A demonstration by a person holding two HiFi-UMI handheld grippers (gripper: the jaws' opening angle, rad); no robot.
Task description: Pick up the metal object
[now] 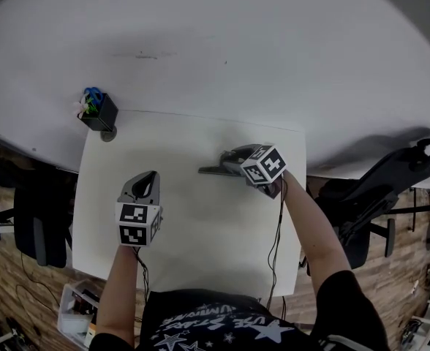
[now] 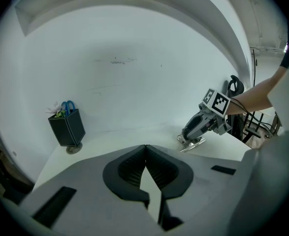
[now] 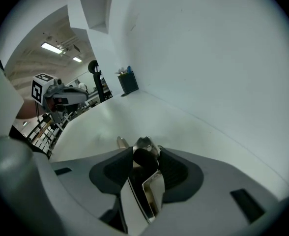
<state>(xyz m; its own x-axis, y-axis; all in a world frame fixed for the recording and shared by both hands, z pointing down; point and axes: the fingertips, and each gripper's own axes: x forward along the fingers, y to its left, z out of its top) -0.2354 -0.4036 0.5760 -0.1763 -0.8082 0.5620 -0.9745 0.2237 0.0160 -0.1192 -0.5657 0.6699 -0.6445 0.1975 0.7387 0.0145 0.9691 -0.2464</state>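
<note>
White table (image 1: pixel 200 225) shoved up against a plain white wall (image 1: pixel 222 42). Black office chair (image 1: pixel 379 185) right of the table, wood floor (image 1: pixel 10 284) under it.

Item 1: table (image 1: pixel 200 232), white, square top.
Item 2: black box-shaped holder (image 1: pixel 102 112), standing upright at the table's far left corner, with blue-handled scissors (image 1: pixel 92 93) in it.
Item 3: small round grey disc (image 1: pixel 109 134), on the top and touching the holder's base.
Item 4: metal object (image 1: pixel 211 170), right of centre in the far half, low at the surface and clamped in my right gripper (image 1: pixel 228 163). I cannot tell whether it touches the top.
</note>
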